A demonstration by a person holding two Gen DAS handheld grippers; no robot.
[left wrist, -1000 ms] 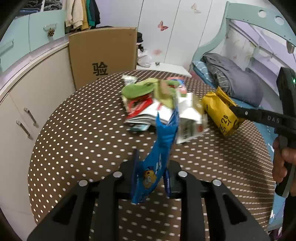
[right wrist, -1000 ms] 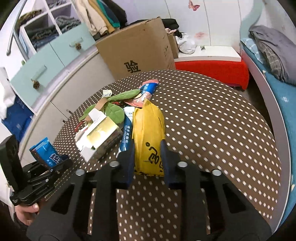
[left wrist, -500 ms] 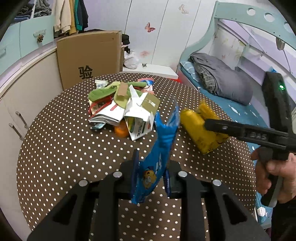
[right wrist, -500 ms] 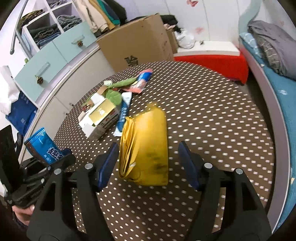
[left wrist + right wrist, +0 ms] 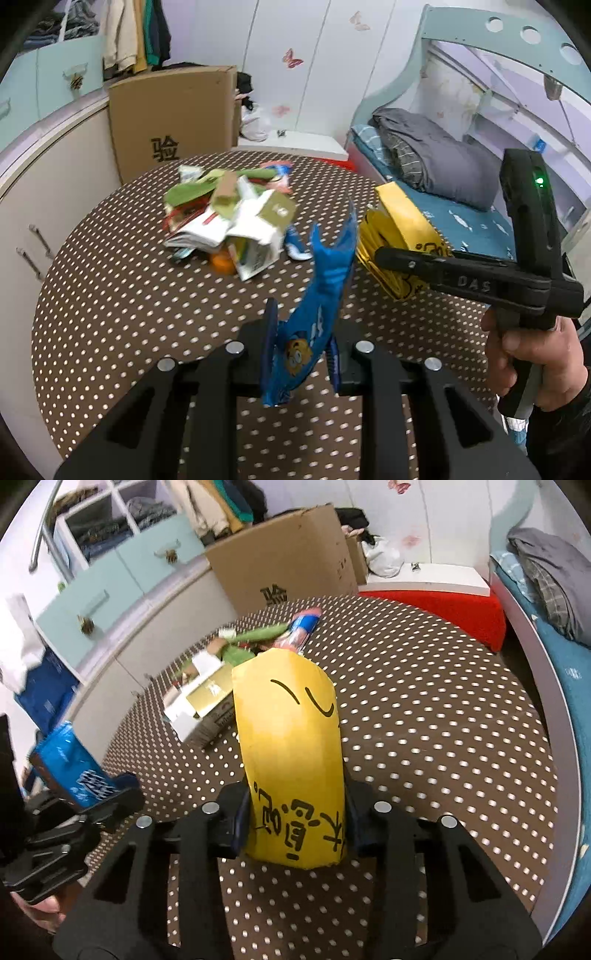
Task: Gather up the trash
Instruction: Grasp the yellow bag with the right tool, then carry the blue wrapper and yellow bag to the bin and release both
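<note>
Above the dotted round table [image 5: 110, 295], the left gripper [image 5: 301, 354] pinches a blue snack wrapper [image 5: 317, 295], while the right gripper [image 5: 295, 823], its jaws having just been closing, clamps a yellow bag [image 5: 291, 746] near the trash pile [image 5: 229, 218].

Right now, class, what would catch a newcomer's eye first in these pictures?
The tall yellow snack bag with black handwriting fills the middle of the right wrist view, clamped in the right claw. The crumpled blue cartoon wrapper stands pinched in the left claw, above the brown dotted round table.
</note>
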